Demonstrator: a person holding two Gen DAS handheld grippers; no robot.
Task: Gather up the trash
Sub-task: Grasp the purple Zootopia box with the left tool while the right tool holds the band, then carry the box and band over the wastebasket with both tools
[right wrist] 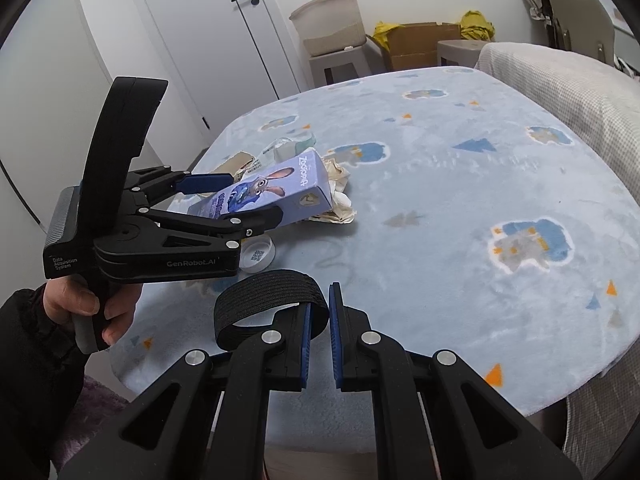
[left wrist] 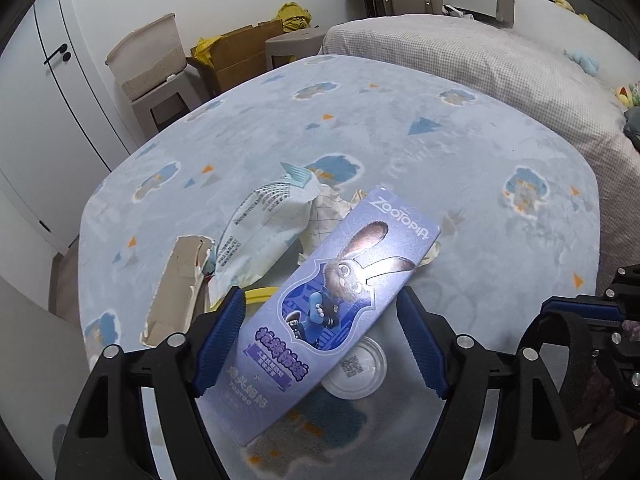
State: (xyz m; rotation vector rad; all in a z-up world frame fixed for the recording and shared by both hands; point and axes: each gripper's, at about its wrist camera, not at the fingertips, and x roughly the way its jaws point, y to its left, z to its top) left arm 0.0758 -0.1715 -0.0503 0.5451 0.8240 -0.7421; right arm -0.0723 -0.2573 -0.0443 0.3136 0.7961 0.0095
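- Two tongs are in play: your left tongs [left wrist: 320, 336] straddle the purple box [left wrist: 332, 304], and your right tongs [right wrist: 319, 334] hang low over the surface [right wrist: 460, 208], nearly clenched and grasping nothing.
- From the left wrist view the box runs diagonally between the left fingers; one pad meets its long edge, the other stands near it, so whether the grip is firm cannot be told. In the right view the box tilts up off the surface, so it seems at least partly held.
- Squeeze on the long sides near the middle of the box, since a thin carton crushes or pivots if you pinch it at one end.
- Lift straight up before you swing away. The white lid [left wrist: 356, 368] lies under the near end, and the crumpled paper [right wrist: 340, 196] touches the far end.
- More trash waits beside it: a printed wrapper [left wrist: 260, 232] and torn cardboard [left wrist: 176, 288].
- No bin is clearly in view, so pick your drop point before you move.
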